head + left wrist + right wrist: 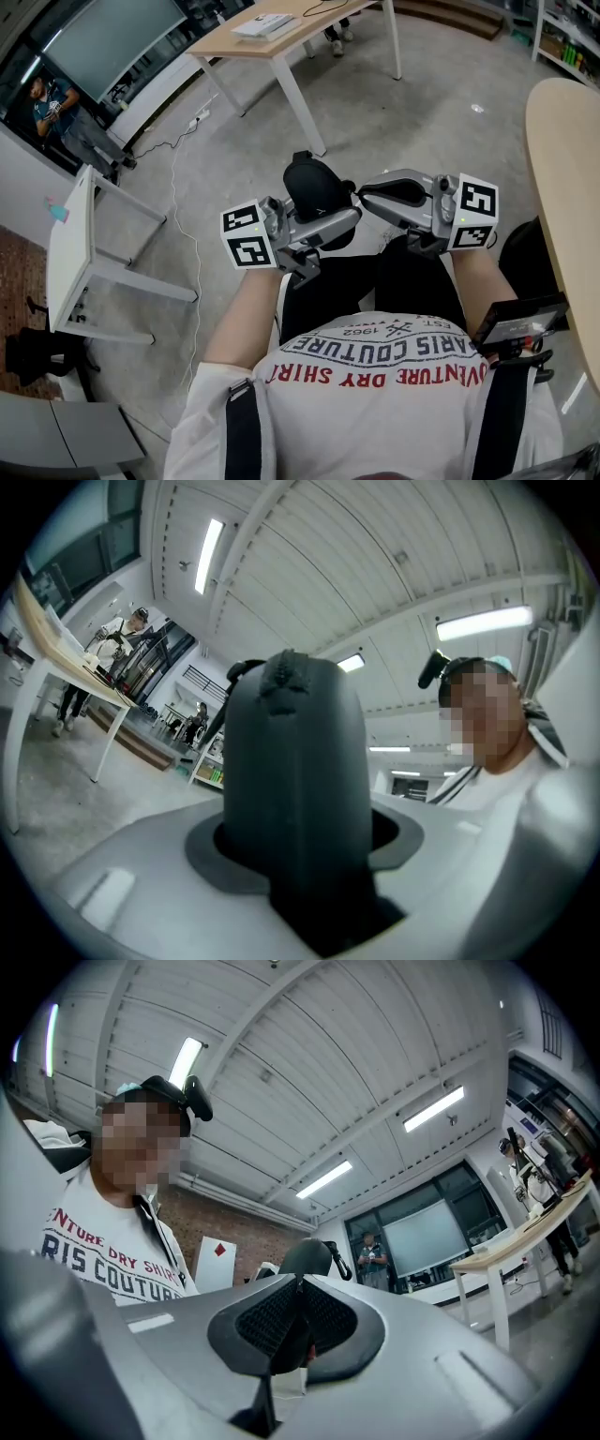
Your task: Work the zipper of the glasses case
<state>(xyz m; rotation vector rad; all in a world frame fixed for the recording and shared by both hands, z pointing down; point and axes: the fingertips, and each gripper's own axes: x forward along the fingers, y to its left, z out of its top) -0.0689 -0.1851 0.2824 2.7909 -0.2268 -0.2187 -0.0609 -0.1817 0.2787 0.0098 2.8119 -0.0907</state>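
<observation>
In the head view I hold a black glasses case (314,187) in mid-air in front of the person's body. My left gripper (323,221) comes in from the left and is shut on the case. In the left gripper view the dark case (295,761) stands upright between the jaws and fills the middle. My right gripper (362,197) reaches in from the right to the case's edge. In the right gripper view its jaws (298,1321) are pinched together on a thin dark zipper pull (286,1349), with the case's rounded end (305,1258) just beyond.
A wooden table (272,37) stands ahead on the grey floor, a white table (70,253) is at the left and a curved wooden tabletop (562,169) at the right. A person (52,108) stands far off at the upper left. A cable (173,178) runs over the floor.
</observation>
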